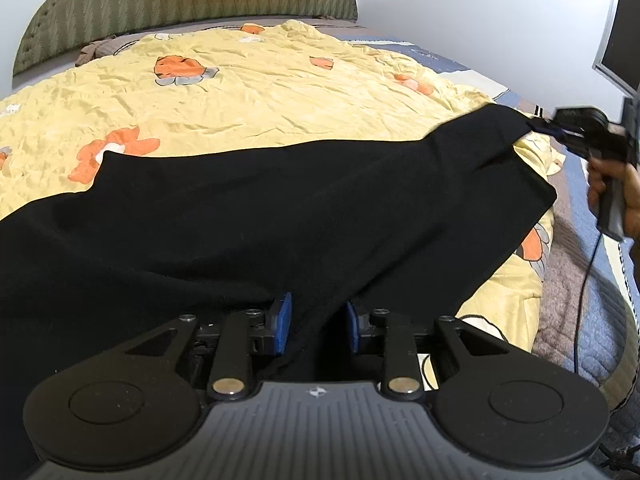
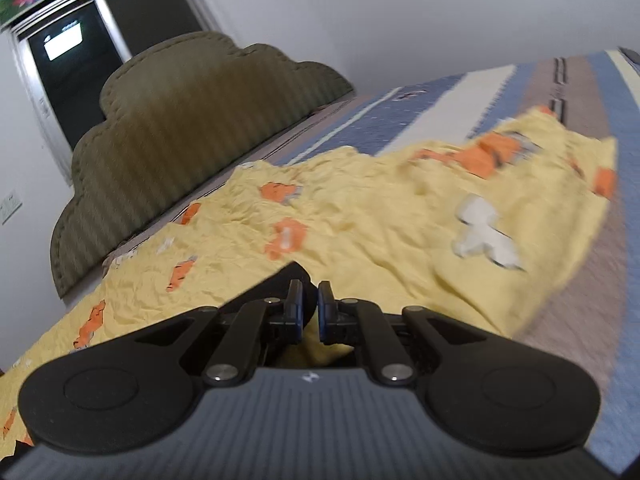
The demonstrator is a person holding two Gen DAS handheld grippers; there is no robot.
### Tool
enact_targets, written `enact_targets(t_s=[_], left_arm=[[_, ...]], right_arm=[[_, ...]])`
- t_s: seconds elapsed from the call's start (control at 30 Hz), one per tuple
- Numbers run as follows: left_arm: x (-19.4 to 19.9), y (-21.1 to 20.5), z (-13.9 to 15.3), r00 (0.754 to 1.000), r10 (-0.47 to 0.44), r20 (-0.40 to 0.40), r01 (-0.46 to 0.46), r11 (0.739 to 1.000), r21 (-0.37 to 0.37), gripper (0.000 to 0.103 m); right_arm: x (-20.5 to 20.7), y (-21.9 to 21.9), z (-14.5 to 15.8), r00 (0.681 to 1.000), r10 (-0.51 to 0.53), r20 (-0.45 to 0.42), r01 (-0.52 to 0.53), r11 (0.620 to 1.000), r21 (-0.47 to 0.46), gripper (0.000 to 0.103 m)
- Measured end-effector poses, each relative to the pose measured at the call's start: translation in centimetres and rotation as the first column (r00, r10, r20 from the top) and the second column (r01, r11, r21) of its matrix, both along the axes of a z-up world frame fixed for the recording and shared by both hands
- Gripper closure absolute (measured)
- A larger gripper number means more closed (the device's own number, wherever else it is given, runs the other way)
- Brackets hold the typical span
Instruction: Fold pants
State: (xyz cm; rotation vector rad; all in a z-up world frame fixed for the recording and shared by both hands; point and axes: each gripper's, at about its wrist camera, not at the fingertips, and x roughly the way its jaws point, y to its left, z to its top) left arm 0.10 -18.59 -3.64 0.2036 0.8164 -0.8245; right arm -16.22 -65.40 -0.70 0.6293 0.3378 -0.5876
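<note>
Black pants [image 1: 280, 208] lie spread across the yellow flowered quilt [image 1: 260, 92] on a bed. My left gripper [image 1: 317, 322] is at their near edge, and a bunch of the black cloth fills the gap between its blue pads [image 1: 282, 322]. At the far right, my right gripper [image 1: 538, 126], held by a person's hand [image 1: 632, 196], pinches one corner of the pants and holds it off the quilt. In the right wrist view, the right gripper [image 2: 311, 306] has its pads nearly together on a fold of black cloth [image 2: 280, 284]. That view is blurred.
A green padded headboard [image 1: 180, 4] stands at the far side against a white wall. A striped blue, white and brown blanket [image 2: 520, 92] lies under the quilt and shows along the right side. A dark window [image 2: 80, 64] is beyond the headboard. A cable [image 1: 584, 288] hangs from the right gripper.
</note>
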Motion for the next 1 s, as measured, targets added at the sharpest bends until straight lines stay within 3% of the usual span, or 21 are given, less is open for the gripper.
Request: enact_targets(t_s=[0.4,0.57,0.67,0.73,0.83,0.93,1.0], left_arm=[[-0.6,0.3,0.5,1.000,0.015,-0.013,-0.015,1.000,0.004,0.083],[-0.7,0.8,0.7,0.999,0.029,-0.024,-0.029,0.999,-0.027,0.083],[-0.8,1.4,0.9,0.998,0.035,-0.052,-0.038,0.997,-0.066,0.083],[-0.8,1.9,1.0,0.994,0.049,-0.096,-0.059,0.993,-0.102,0.083],[0.0,3.3,0.8,0.966,0.086,-0.244,-0.134,0.973,-0.187,0.078],[0.9,5.0,-0.3,0.892,0.111,-0.438,-0.252,0.926,-0.280,0.069],[1.0,5.5,-1.0,0.848,0.113,-0.518,-0.311,0.897,-0.315,0.052]], right_arm=[[-8.2,0.2,-3.1,0.988,-0.156,0.017,0.154,0.985,0.083,0.098],[-9.9,0.3,-3.3,0.988,-0.151,0.032,0.146,0.982,0.123,0.096],[-10.2,1.2,-3.6,0.989,-0.103,0.106,0.080,0.977,0.200,0.094],[-10.2,1.5,-4.8,0.981,-0.110,0.160,0.056,0.949,0.309,0.093],[-9.9,2.2,-6.6,0.970,-0.121,0.210,0.025,0.913,0.407,0.092],[-9.2,2.7,-7.7,0.971,-0.120,0.207,0.020,0.903,0.430,0.090],[-8.7,2.8,-8.4,0.970,-0.113,0.215,0.008,0.900,0.436,0.082]])
